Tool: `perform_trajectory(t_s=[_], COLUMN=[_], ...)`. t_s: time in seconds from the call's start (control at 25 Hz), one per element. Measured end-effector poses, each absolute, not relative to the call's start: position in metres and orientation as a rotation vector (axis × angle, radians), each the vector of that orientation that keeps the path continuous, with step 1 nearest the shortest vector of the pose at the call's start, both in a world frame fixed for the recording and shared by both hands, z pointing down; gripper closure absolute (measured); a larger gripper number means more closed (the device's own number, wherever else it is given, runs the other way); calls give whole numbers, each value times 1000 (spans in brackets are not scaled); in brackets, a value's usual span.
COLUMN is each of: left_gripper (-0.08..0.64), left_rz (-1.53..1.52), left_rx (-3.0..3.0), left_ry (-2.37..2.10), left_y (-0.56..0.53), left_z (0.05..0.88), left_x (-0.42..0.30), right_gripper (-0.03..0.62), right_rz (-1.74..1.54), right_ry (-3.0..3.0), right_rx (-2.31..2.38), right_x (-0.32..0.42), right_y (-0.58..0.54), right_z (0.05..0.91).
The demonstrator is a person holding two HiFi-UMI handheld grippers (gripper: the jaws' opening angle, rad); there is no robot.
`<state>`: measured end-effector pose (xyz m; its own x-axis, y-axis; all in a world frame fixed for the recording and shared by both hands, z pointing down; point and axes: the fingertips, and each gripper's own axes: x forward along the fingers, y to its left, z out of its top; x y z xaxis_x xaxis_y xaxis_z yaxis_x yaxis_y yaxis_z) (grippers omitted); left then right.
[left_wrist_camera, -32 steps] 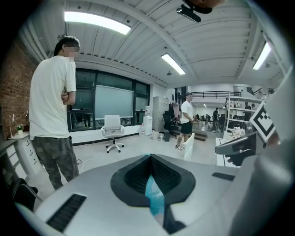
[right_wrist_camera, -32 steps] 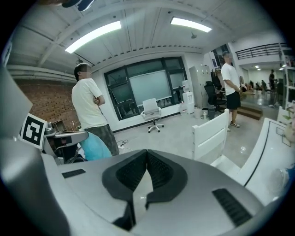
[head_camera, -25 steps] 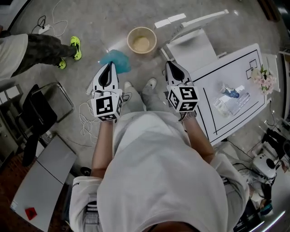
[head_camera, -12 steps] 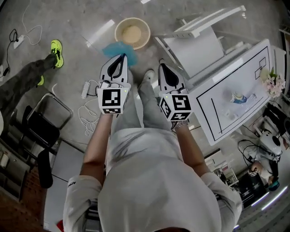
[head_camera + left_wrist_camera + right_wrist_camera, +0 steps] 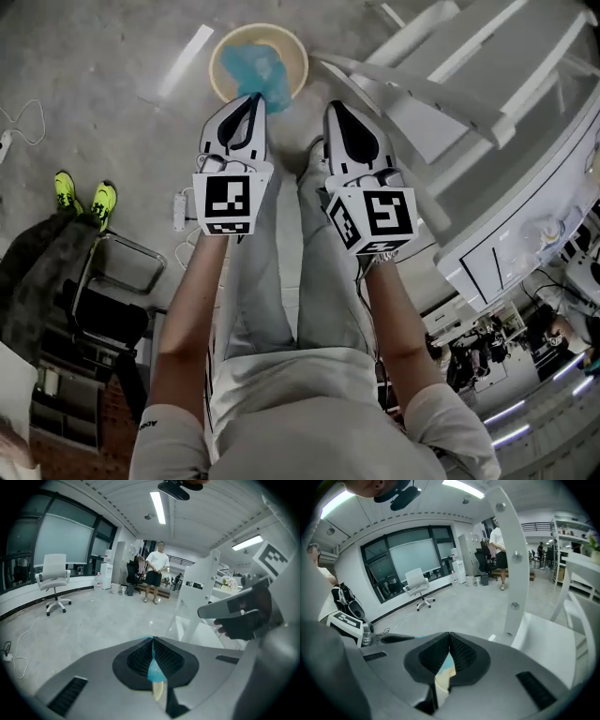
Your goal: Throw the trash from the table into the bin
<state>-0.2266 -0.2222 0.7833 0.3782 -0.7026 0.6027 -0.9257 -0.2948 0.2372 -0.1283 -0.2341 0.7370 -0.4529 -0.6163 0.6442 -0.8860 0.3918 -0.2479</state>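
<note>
By the bin [image 5: 217, 58], left gripper [image 5: 255, 97] clamps blue trash [image 5: 251, 64]; right gripper [image 5: 335, 106] clenched empty

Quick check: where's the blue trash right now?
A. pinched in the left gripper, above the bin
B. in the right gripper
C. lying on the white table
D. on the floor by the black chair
A: the blue trash hangs from the shut tips of the left gripper over the round bin; the right gripper is shut on nothing.
</note>
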Motion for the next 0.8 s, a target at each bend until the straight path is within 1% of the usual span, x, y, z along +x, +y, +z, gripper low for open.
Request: perform_trajectory(t_s=[0.28,0.32,0.4,0.44,0.64,0.8], left_gripper=[557,536,437,423,380,379], left_rz=[702,758,863,890,897,854], left_rx=[2106,2106,2092,2069,1933,1904], left_ry=[-1264,-1234,-1165,-1150,-1182,-1195], left_y=[-231,-231,-229,-228,-216,-199], left_z=[908,924,952,962,978,969], left_x=[-211,-206,-198,-197,-209,-217], right_gripper=[583,583,583,583,583,583], right_rz=[790,790,801,812,847,848], right_ry=[-2147,-2142,-2127,-2121,-2095,-2087], right_rx=[1272,1263,1256,1258,1271,1285], right_x=[-125,-124,-123,-123,-114,-111], right_y=[-247,-245,-239,-236,-223,-222], right_z=[810,813,817,817,821,820])
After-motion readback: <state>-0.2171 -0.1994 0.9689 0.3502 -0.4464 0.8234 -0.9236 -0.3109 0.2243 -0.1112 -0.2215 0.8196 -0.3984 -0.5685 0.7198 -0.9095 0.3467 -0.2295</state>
